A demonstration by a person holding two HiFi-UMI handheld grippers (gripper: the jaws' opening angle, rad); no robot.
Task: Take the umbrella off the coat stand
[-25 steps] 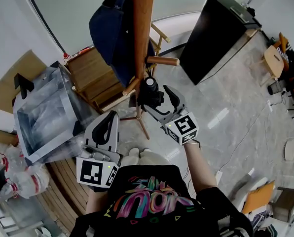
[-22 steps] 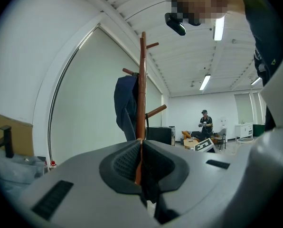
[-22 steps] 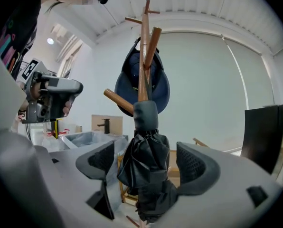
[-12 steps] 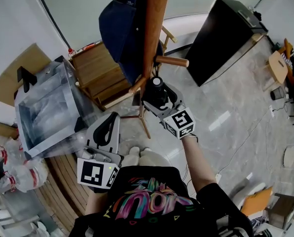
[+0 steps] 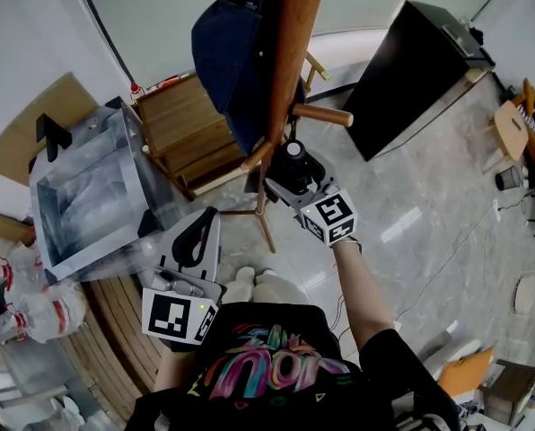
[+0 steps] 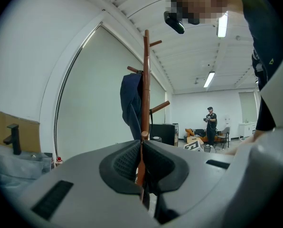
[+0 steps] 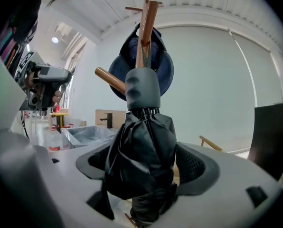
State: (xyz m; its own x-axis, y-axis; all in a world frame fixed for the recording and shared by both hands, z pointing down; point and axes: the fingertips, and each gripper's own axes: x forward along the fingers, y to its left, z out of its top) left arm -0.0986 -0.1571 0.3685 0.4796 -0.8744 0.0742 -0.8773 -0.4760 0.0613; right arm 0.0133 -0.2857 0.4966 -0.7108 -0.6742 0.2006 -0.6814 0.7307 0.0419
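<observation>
A folded black umbrella (image 7: 140, 160) with a grey handle cap stands upright between the jaws of my right gripper (image 7: 144, 170), which is shut on it. In the head view the right gripper (image 5: 296, 176) holds the umbrella (image 5: 293, 164) right beside the wooden coat stand (image 5: 290, 52), just under a side peg (image 5: 323, 114). A dark blue cap (image 5: 233, 48) hangs on the stand. My left gripper (image 5: 194, 239) is held low near my body, shut with nothing in it; its view looks at the stand (image 6: 145, 94) from a distance.
A wooden crate (image 5: 182, 133) and a clear plastic box (image 5: 83, 196) stand left of the stand's base. A black cabinet (image 5: 411, 70) is at the right. A person (image 6: 210, 125) stands far off in the room.
The right gripper has closed on the umbrella and shifted slightly up and right beside the stand pole. The left gripper has stayed put.
</observation>
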